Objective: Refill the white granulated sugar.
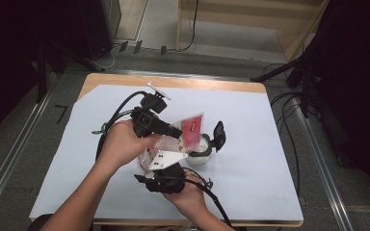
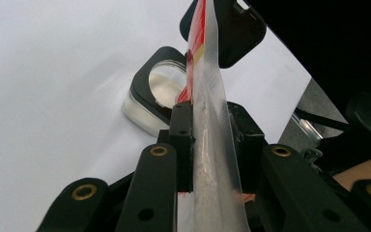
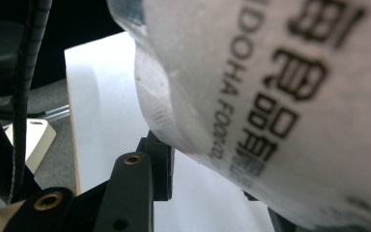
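A pouch (image 1: 192, 127), red on top and clear below, hangs tilted over the middle of the table. My left gripper (image 1: 176, 132) comes in from the left and is shut on it; in the left gripper view both jaws clamp the pouch's clear edge (image 2: 207, 96). Under it stands a white container (image 1: 200, 155) with its black flip lid (image 1: 219, 134) swung up, its mouth (image 2: 162, 89) uncovered. My right gripper (image 1: 160, 166) reaches up from below. In the right gripper view the printed pouch (image 3: 270, 96) bulges between its spread jaws, with a gap beside the one fingertip (image 3: 157, 154) that shows.
A white sheet (image 1: 250, 144) covers the wooden table (image 1: 173, 81). Cables trail from both grippers across the left and front of the sheet. Dark stands and more cables crowd the floor to the right (image 1: 308, 82) and at the back left.
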